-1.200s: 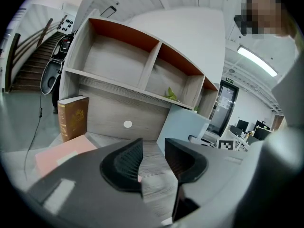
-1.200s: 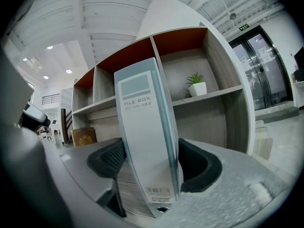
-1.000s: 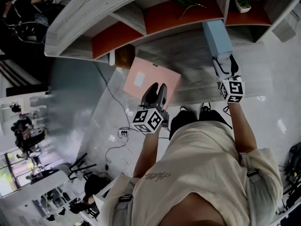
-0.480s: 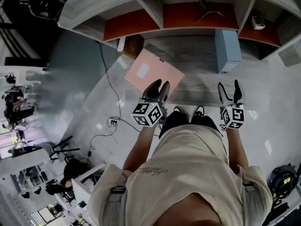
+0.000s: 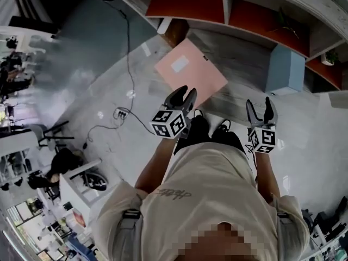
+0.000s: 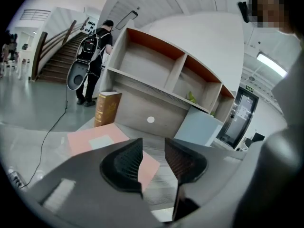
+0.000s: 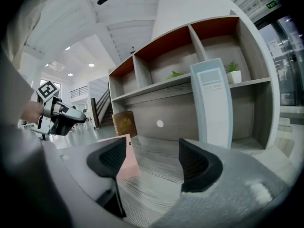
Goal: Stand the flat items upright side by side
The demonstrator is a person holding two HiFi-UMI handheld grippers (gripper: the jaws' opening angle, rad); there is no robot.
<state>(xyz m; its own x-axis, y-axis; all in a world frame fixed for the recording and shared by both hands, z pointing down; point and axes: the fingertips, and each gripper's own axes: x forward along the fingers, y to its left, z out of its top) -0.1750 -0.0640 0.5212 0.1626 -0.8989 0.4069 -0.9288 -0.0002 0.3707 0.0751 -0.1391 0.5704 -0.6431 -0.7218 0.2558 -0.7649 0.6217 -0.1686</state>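
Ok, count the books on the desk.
3: pink book flat near the front edge, brown book upright behind it, blue book upright at the right. None seems hidden.

Cream short-sleeved T-shirt [image 5: 215, 194] worn; dark script [image 5: 175, 192] printed near chest. Grey shoulder straps [image 5: 131, 221] fitted with buckles. Dark trousers [image 5: 204, 136] worn. Left tool [image 5: 185, 92], right tool [image 5: 258, 103]: dark, ribbed pads [image 6: 126, 161]; cubes [image 5: 168, 123] marked with black-and-white squares.
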